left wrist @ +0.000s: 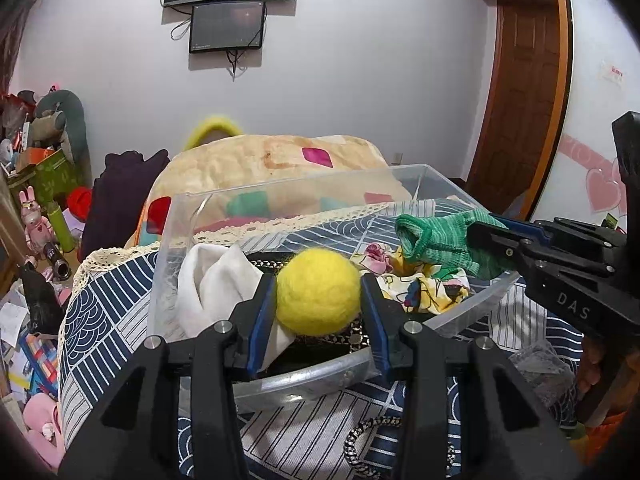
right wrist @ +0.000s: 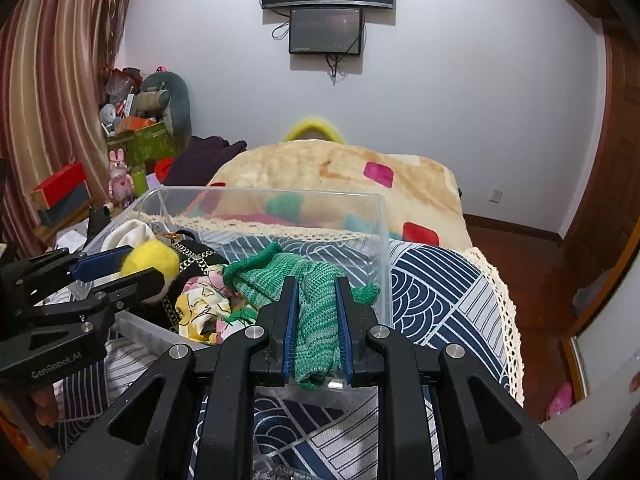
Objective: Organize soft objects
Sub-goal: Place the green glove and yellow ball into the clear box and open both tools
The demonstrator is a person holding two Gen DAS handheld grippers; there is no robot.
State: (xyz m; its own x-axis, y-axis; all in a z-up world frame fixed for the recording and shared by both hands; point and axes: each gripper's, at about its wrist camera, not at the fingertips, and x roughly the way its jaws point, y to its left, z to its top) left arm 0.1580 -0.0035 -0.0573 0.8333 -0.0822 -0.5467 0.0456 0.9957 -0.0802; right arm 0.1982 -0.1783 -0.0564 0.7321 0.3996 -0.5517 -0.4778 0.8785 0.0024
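A clear plastic bin (left wrist: 436, 178) sits on a bed with a blue and white patterned cover; it also shows in the right wrist view (right wrist: 382, 236). My left gripper (left wrist: 319, 290) is shut on a yellow felt ball (left wrist: 319, 292) over the bin's near edge; the ball also shows in the right wrist view (right wrist: 150, 262). My right gripper (right wrist: 316, 286) is shut on a green knitted sock (right wrist: 312, 304) over the bin's right side; the sock also shows in the left wrist view (left wrist: 436, 240). Inside the bin lie a white cloth (left wrist: 208, 280) and a floral cloth (left wrist: 424, 286).
A beige blanket (right wrist: 360, 184) with coloured patches is heaped behind the bin. A black and white cord (left wrist: 360, 446) lies on the cover in front of the bin. Toys and boxes (right wrist: 140, 128) crowd the left side. A wooden door (left wrist: 524, 92) stands at the right.
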